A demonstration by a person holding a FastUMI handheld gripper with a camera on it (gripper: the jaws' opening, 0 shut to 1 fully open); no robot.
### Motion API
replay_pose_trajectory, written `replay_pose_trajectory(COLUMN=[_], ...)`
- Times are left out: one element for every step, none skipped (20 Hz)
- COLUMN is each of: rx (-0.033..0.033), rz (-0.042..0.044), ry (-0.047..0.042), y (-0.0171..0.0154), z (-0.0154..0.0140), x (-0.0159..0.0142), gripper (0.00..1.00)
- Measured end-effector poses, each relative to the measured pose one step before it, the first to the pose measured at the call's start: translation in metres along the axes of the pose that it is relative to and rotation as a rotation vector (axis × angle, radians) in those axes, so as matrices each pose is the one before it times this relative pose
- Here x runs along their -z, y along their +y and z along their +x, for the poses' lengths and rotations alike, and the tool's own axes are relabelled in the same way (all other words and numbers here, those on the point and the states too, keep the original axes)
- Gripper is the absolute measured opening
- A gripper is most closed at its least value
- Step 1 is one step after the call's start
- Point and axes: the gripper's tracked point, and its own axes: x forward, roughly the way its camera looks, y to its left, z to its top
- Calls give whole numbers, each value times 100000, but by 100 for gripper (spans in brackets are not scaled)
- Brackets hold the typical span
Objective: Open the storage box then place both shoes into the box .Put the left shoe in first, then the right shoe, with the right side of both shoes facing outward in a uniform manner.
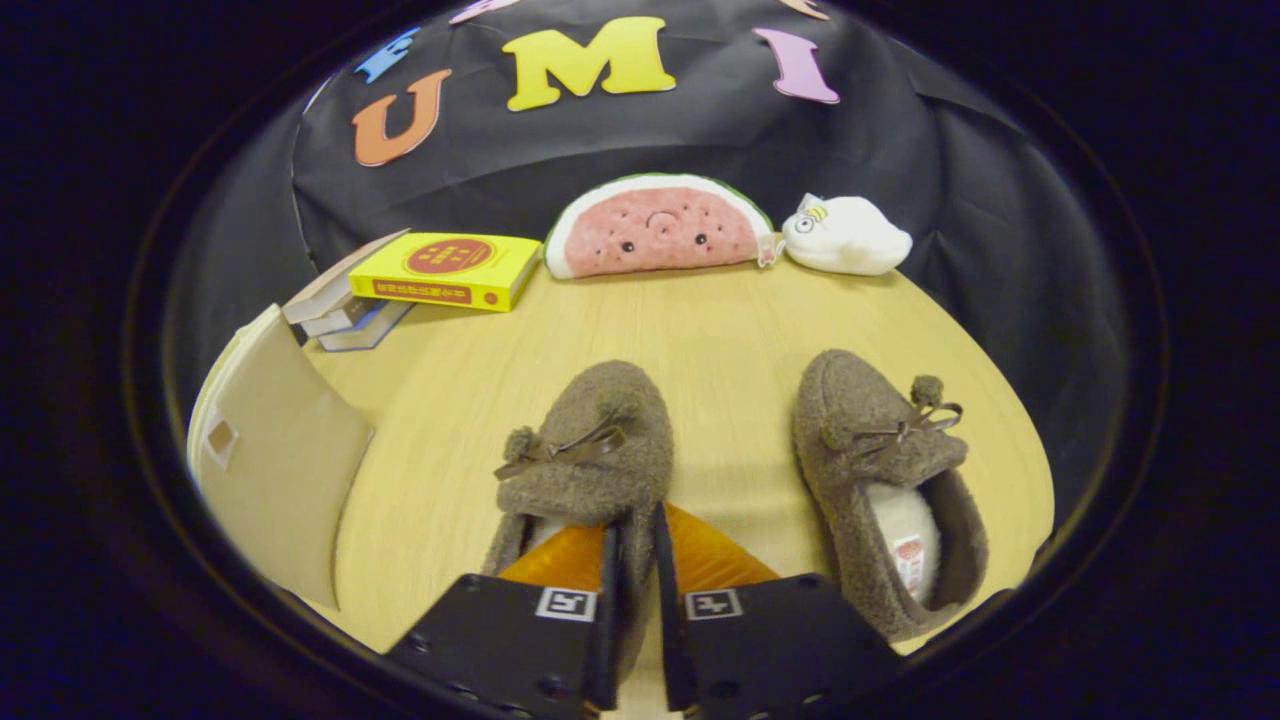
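- While the gripper (636,545) sits low over the table, its two fingers are drawn close together on the right side wall of the left shoe (590,450): one finger is inside the shoe's opening and the other outside it, with the fuzzy collar pinched between them.
- That shoe is a brown, fleecy slipper with a small bow and pompom on its top, toe pointing away from the fingers toward the back of the table.
- Its partner, the right shoe (880,470), lies apart to the right of the fingers, toe also pointing away, its pale lining and a small label visible inside the opening.
- Both shoes rest on a light wooden table (720,330) with a fine straight grain; a soft shadow falls on it between the shoes.
- To the left of the fingers stands the storage box (275,450), beige, its near panel flat and angled, with a small square patch on it; whether it is open or closed I cannot tell.
- Beyond the box, a stack of books (400,285) lies near the back left of the table, with a yellow book uppermost.
- At the back, a watermelon-slice plush (655,230) rests against the wall, and a white plush toy (848,235) lies just beside it on the right.
- Black cloth (950,200), creased in places, forms the booth's wall behind and around the table.
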Motion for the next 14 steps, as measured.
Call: replay_pose_trajectory(rx=[-747,-689,-773,-1033,-471,-962,-1224,-941,-551,-805,-993,-1326,-1344,-1548], rz=[1505,1705,4038,2739,1919,2585,2191,938,277,234,565,1025,1221,1238], ry=[1431,714,121,656,-198,-73,-120,-132,-571,-880,-1202,-1191,-763,-601], y=[138,-98,-2,21,-118,172,373,359,280,398,555,550,662,810], z=[16,-263,-140,-40,-27,-231,-345,-280,-311,-465,-507,-572,-407,-545], x=[130,-13,-76,228,-1,-43,42,-24,-35,-155,-112,-270,-120,-223], gripper=[9,9,9,0,0,0,0,0,0,0,0,0,0,0])
